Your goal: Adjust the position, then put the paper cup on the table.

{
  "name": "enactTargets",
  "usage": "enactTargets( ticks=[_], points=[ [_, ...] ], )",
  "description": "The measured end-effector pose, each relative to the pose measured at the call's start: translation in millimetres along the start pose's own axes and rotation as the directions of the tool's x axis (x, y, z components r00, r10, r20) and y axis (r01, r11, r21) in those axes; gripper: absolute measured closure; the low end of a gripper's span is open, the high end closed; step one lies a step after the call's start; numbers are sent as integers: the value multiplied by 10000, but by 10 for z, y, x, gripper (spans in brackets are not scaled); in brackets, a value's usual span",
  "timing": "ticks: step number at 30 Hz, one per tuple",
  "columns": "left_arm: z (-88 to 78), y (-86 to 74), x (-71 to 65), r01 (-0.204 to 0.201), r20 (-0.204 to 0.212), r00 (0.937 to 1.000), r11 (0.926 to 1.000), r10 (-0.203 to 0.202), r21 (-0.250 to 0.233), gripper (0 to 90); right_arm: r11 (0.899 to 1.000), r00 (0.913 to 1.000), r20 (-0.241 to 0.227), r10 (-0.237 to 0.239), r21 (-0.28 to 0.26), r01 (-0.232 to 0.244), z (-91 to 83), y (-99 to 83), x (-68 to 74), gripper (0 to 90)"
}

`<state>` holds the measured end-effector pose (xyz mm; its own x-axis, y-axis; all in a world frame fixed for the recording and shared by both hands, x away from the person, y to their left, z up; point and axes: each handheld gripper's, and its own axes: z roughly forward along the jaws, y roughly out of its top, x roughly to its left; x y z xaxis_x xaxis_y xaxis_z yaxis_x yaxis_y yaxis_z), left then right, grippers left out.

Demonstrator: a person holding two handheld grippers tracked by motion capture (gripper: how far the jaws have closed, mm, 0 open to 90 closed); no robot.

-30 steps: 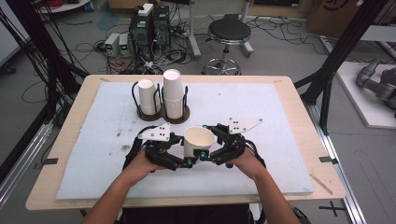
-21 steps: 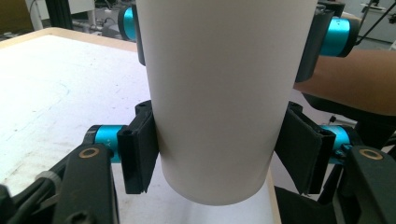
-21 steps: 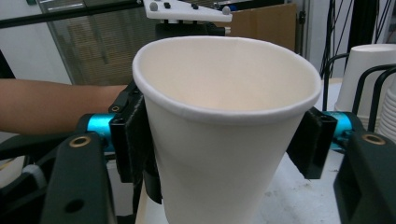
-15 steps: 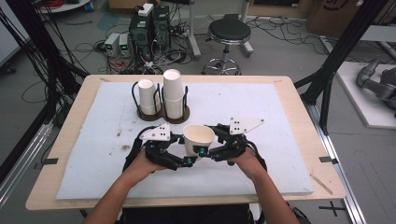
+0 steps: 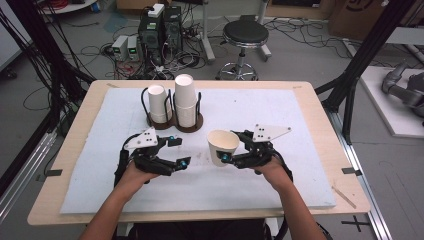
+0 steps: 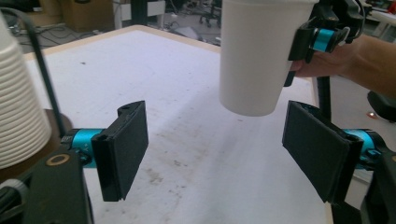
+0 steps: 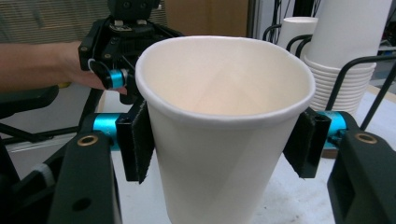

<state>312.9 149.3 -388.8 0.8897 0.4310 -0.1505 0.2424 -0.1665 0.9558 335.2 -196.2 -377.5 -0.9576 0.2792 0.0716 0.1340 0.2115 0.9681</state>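
A white paper cup (image 5: 222, 145) hangs upright just above the white mat, and my right gripper (image 5: 232, 147) is shut on its sides. In the right gripper view both pads press the cup (image 7: 224, 140) below its rim; these jaws have just been closing on it. My left gripper (image 5: 180, 152) stands to the cup's left, apart from it. Its jaws have just been opening, and they stand wide with nothing between them (image 6: 215, 154). In the left gripper view the cup (image 6: 254, 56) floats beyond the jaws.
A dark wire cup holder (image 5: 172, 122) stands at the back of the mat (image 5: 300, 115) with a tall stack of cups (image 5: 184, 100) and a shorter one (image 5: 158, 102). Beyond the table are a stool (image 5: 245, 35) and computer cases.
The left gripper has let go of the cup, opened wide and pulled away to the left. The right gripper has closed on the cup and holds it alone, slightly further right.
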Motion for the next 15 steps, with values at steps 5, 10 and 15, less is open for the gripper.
enactTargets(
  ticks=[5,10,15],
  points=[
    [-125,-57,70,113,-461,9989,9999,-116,-68,227,9999,9998,113,133,-8,-133,13,-9,-30,362],
    [-195,-74,78,102,-667,9977,9997,-115,-206,227,10000,9999,133,42,31,-43,16,-5,-12,362],
    [-232,-74,70,62,-763,9971,9997,-81,-243,227,10000,9997,251,34,-33,-33,-22,4,-13,362]
  ],
)
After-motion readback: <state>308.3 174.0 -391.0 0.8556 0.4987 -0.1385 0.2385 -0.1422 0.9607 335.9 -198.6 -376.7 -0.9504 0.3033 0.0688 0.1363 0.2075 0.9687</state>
